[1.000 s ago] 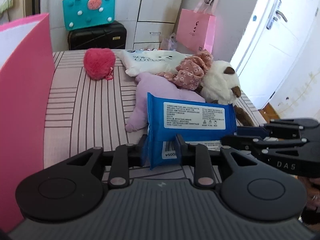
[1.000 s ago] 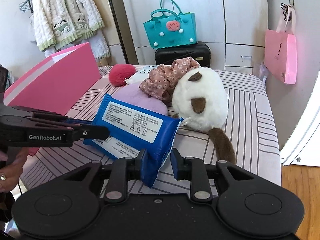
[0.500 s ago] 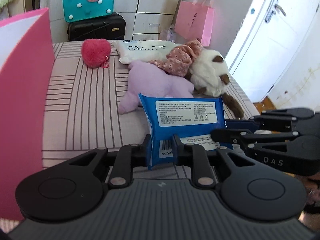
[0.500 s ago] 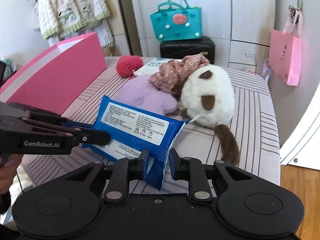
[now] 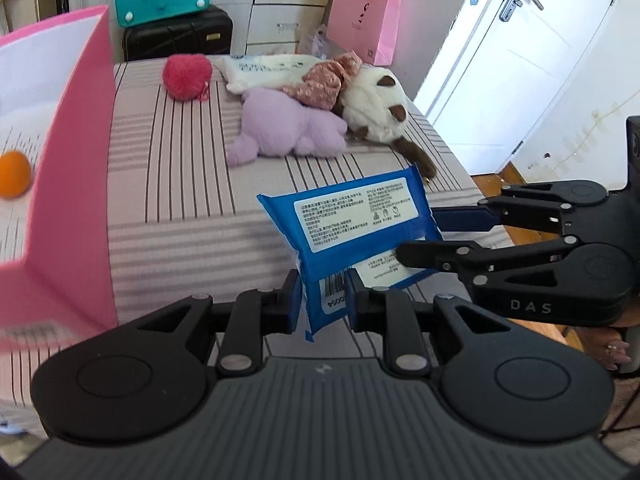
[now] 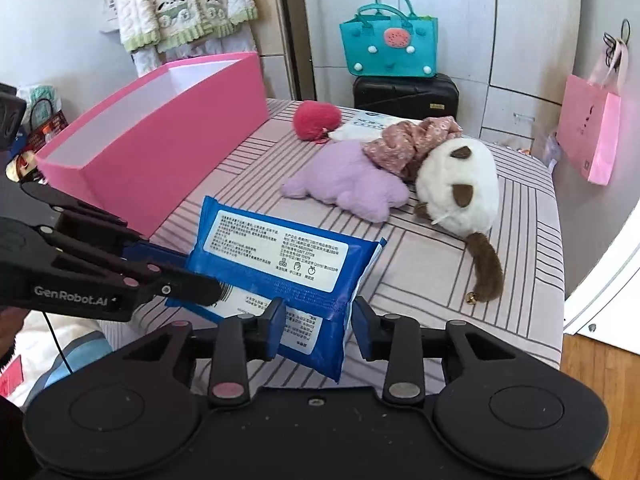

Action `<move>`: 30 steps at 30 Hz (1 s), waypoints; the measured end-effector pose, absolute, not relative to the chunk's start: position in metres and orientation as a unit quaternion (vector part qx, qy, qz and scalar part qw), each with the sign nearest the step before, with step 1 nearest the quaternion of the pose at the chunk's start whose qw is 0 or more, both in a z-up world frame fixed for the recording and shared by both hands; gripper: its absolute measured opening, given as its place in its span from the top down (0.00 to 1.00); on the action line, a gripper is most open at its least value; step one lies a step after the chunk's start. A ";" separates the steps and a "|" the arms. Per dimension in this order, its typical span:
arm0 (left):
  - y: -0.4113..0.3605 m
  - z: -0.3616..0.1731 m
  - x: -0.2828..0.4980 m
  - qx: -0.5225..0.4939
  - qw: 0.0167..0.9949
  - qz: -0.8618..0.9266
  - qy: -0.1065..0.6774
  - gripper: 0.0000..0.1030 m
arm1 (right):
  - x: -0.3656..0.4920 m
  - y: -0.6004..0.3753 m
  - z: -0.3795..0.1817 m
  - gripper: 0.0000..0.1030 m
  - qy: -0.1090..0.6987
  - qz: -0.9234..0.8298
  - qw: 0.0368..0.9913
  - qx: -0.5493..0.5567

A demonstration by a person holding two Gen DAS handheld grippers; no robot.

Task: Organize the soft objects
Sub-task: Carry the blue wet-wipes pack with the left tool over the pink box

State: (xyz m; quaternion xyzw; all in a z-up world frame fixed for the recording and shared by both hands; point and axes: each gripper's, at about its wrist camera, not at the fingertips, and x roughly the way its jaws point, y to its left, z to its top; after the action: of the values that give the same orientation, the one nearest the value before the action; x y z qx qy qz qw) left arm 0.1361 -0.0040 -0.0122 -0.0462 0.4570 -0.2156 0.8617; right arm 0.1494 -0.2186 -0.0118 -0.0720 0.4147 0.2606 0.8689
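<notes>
Closest to both cameras is a blue packet of wipes (image 5: 352,236), lifted clear of the striped bedcover (image 5: 172,184). The left gripper (image 5: 320,300) is clenched on the packet's lower corner, its pads pressing the sealed edge. The right gripper (image 6: 320,320) straddles the opposite end of the same packet; its jaws have just been opening, and a gap shows between the right-hand pad and the wrapper, so it no longer pinches.

To the left of the left gripper stands an open pink box (image 6: 160,148), its near wall close beside the packet; an orange ball (image 5: 14,174) lies inside. Ahead of the grippers, farther up the bed, a lilac soft toy (image 5: 288,128) lies touching a white and brown plush cat (image 6: 460,188) draped with a flowered cloth (image 6: 412,140). Behind them lie a red fluffy heart (image 5: 186,76) and a white tissue pack (image 5: 260,68).

Past the bed's far end a black suitcase (image 6: 404,94) carries a teal bag (image 6: 388,48); a pink paper bag (image 6: 588,132) hangs to the right near a white door (image 5: 500,64).

Compared with a second ago, the packet sits higher and nearer the pink box, and the right gripper has gone from pinching to loose.
</notes>
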 end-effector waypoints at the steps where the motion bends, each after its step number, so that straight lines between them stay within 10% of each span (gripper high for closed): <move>1: -0.001 -0.011 0.133 -0.048 0.860 -0.219 0.459 0.80 | 0.146 -0.217 -0.011 0.55 0.415 0.266 0.867 -0.074; 30: 0.079 0.069 0.070 -0.039 0.877 -0.228 0.420 0.80 | 0.109 -0.154 0.070 0.45 0.340 0.391 0.844 -0.136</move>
State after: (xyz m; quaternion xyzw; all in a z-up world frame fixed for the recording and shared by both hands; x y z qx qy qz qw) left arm 0.0696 0.0790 0.0693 -0.0395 0.4203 -0.2279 0.8774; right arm 0.1085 -0.1539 0.0703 -0.1360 0.3405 0.3912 0.8441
